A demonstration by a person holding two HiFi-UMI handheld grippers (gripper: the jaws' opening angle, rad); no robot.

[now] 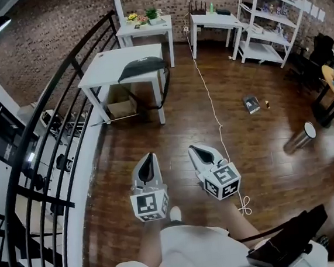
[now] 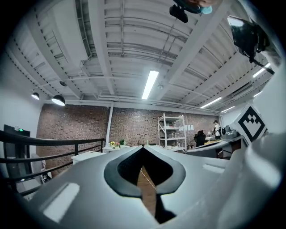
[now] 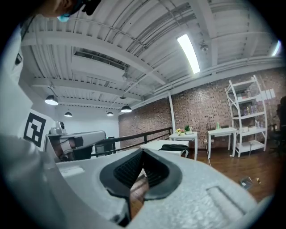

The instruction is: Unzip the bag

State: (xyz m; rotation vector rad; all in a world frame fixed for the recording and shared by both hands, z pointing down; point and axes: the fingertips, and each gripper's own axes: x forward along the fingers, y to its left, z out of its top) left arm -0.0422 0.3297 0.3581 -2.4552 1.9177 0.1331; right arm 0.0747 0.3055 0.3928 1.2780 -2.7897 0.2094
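Observation:
A dark bag (image 1: 142, 68) lies on the near white table (image 1: 105, 71), draped over its right edge; it also shows far off as the bag (image 3: 174, 147) in the right gripper view. Both grippers hang low in front of the person, well short of the table. My left gripper (image 1: 150, 156) is shut, its tips meeting with nothing between them. My right gripper (image 1: 193, 149) is shut and empty too. In the left gripper view the left gripper (image 2: 143, 147) points level across the room.
A black railing (image 1: 49, 129) curves along the left. A white cable (image 1: 211, 105) runs down the wooden floor. A cardboard box (image 1: 120, 108) sits under the table. Further tables (image 1: 145, 27), white shelving (image 1: 270, 14), a metal cylinder (image 1: 300, 138) and a small dark object (image 1: 251, 104) stand beyond.

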